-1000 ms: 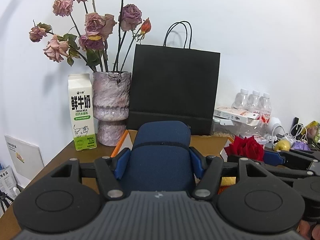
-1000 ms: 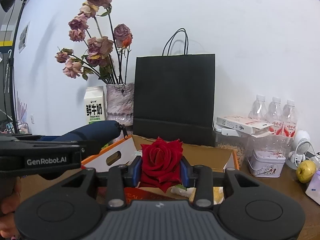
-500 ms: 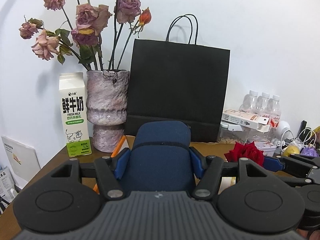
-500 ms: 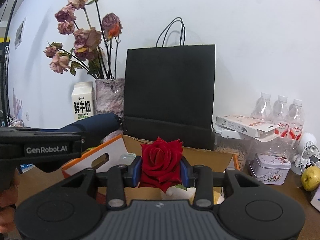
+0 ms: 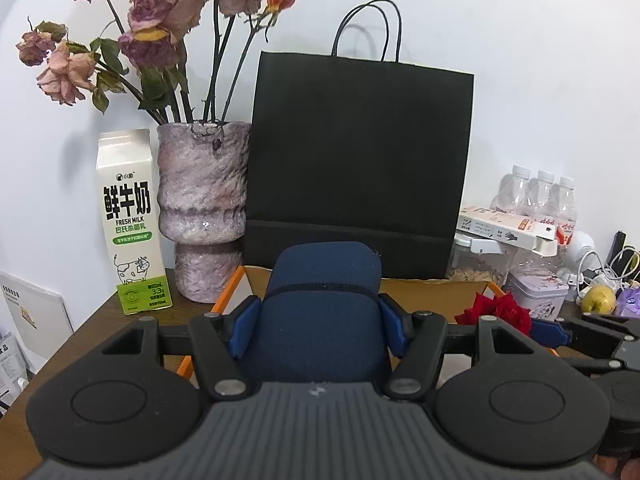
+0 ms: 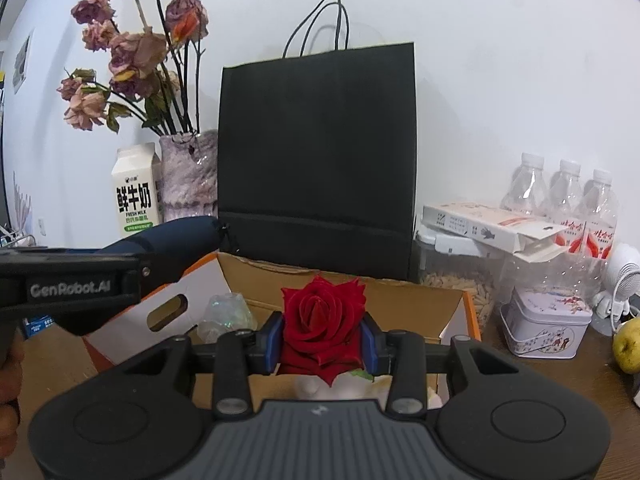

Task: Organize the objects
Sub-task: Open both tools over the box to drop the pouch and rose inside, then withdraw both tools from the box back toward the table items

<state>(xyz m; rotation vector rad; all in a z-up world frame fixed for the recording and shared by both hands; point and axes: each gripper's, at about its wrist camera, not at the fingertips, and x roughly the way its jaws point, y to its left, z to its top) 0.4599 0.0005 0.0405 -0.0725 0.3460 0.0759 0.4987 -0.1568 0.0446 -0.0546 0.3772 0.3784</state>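
Tongs in my left hand (image 5: 318, 326) are clamped on a dark blue pouch (image 5: 324, 312) at the lower centre of the left view, above the near edge of the open cardboard box (image 6: 404, 292) on the worktop (image 5: 100, 328). My right tongs (image 6: 322, 338) grip a red rose (image 6: 323, 318) at the lower centre of the right view over that same box, their jaws having just eased slightly apart while the bloom sits squeezed between the blue pads. Behind the box stand a black paper bag (image 5: 356, 168), a mottled vase (image 5: 202, 208) of dried roses and a milk carton (image 5: 130, 220) at centre left.
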